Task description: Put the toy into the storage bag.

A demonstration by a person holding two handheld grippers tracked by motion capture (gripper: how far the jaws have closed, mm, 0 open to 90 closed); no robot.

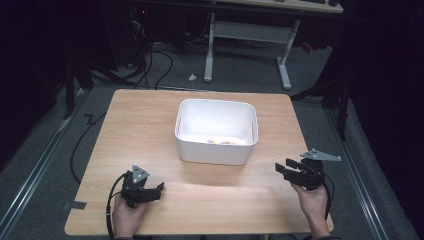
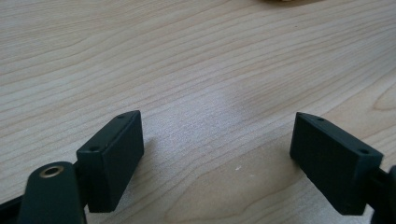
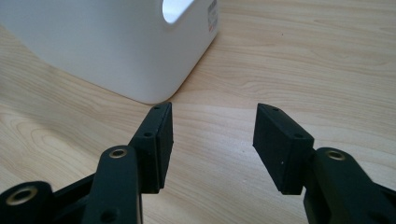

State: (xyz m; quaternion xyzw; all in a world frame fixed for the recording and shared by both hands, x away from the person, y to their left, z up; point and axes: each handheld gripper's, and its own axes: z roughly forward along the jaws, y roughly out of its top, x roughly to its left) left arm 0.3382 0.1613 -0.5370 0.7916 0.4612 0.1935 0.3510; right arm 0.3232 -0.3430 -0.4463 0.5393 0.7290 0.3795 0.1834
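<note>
Both grippers empty: left gripper [image 1: 161, 188] jaws wide apart, low over table [image 1: 150, 120]; right gripper [image 3: 212, 140] open near white bin [image 1: 216, 131]. Small pale pieces inside bin; work seems finished or not begun.

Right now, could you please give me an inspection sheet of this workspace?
Surface: wooden table, bare around the bin.
Job's things: white bin near the middle, small pale items on its floor, too small to identify.
Clutter: nothing seen on the table.
Grippers: left gripper open, low over bare wood; right gripper open, empty, pointing toward the bin.
Cables: black cable trails from the left gripper.
Surroundings: desk frame and floor cables behind.
</note>
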